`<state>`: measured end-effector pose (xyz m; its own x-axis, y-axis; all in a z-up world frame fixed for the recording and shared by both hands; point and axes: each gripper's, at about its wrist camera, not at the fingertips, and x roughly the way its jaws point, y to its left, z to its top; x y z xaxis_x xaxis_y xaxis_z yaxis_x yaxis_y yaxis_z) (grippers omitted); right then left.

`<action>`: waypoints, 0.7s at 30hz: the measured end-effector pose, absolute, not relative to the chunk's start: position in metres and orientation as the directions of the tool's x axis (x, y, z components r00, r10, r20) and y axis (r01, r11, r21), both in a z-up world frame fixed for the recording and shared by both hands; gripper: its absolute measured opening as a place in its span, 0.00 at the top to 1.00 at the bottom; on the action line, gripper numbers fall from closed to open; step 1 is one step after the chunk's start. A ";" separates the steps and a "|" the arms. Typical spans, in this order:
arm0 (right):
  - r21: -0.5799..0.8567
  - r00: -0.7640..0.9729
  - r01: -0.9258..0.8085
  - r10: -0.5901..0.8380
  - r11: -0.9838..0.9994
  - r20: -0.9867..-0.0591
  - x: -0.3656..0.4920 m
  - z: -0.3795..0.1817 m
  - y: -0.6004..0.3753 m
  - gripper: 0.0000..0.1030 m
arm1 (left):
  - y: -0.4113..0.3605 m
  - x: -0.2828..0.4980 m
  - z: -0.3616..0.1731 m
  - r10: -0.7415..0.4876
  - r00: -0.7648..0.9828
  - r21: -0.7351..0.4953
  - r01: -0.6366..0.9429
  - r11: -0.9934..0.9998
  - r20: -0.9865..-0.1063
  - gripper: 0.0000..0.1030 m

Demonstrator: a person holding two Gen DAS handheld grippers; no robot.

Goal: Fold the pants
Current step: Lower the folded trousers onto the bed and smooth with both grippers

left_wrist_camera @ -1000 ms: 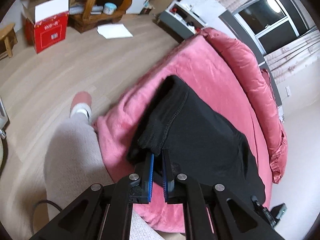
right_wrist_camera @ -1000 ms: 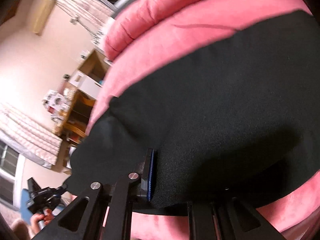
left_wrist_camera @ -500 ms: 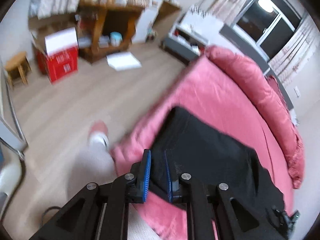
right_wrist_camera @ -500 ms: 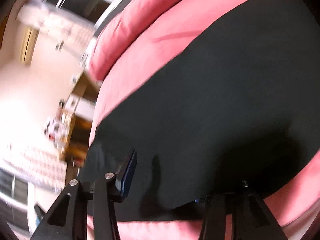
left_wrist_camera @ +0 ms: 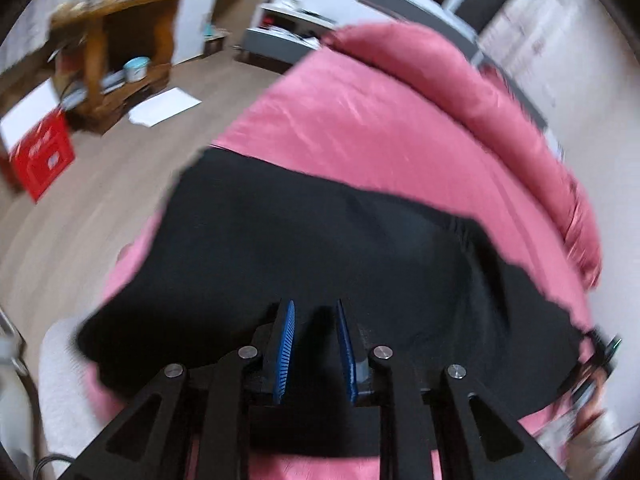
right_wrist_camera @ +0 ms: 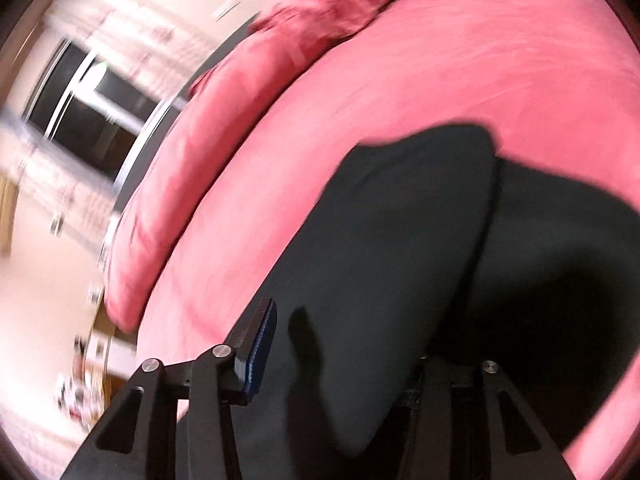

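Observation:
Black pants (left_wrist_camera: 320, 240) lie folded on a pink bed cover (left_wrist_camera: 380, 120). My left gripper (left_wrist_camera: 316, 344) hovers over the near edge of the pants with its blue pads apart and nothing between them. In the right wrist view the pants (right_wrist_camera: 400, 248) fill the lower middle, with a fold edge running down them. My right gripper (right_wrist_camera: 352, 344) is open wide above the cloth; only its left blue pad (right_wrist_camera: 262, 344) shows, the right finger is lost in shadow.
A pink pillow roll (left_wrist_camera: 500, 92) lies along the bed's far side. On the wood floor to the left are a red box (left_wrist_camera: 44, 152), white paper (left_wrist_camera: 164, 106) and a wooden shelf (left_wrist_camera: 120, 40). My grey-trousered leg (left_wrist_camera: 64, 392) is at the bottom left.
Both grippers let go of the pants and opened. The left one swung right over the cloth; the right one pulled back, and the pants now lie flat on the bed.

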<state>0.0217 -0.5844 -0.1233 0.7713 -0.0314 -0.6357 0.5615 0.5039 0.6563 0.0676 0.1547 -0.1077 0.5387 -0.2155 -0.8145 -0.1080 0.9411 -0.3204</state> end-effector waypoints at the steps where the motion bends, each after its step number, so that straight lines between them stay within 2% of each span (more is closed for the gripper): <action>1: 0.646 0.763 0.574 -0.042 0.504 -0.645 0.023 -0.124 -0.591 0.78 | 0.147 0.072 -0.112 -0.195 0.535 -0.291 -0.101 0.951 -0.822 0.79; 2: 0.623 0.747 0.589 -0.054 0.514 -0.662 0.022 -0.122 -0.590 0.92 | 0.141 0.075 -0.115 -0.174 0.533 -0.265 -0.099 0.959 -0.828 0.78; 10: 0.561 0.776 0.535 -0.106 0.632 -0.622 -0.030 -0.082 -0.564 0.92 | 0.137 0.075 -0.126 -0.165 0.539 -0.263 -0.110 0.958 -0.826 0.77; 15: 0.535 0.726 0.588 -0.103 0.607 -0.680 -0.068 -0.110 -0.578 0.92 | 0.134 0.076 -0.129 -0.155 0.539 -0.249 -0.105 0.963 -0.828 0.76; 17: 0.542 0.711 0.605 -0.089 0.584 -0.697 -0.067 -0.123 -0.583 0.86 | 0.133 0.075 -0.129 -0.155 0.539 -0.247 -0.102 0.964 -0.828 0.76; 18: 0.555 0.716 0.603 -0.082 0.573 -0.693 -0.070 -0.126 -0.586 0.83 | 0.133 0.075 -0.129 -0.155 0.538 -0.247 -0.102 0.964 -0.828 0.75; 21: 0.602 0.745 0.594 -0.083 0.534 -0.662 -0.074 -0.131 -0.596 0.81 | 0.133 0.075 -0.128 -0.156 0.539 -0.248 -0.101 0.963 -0.828 0.75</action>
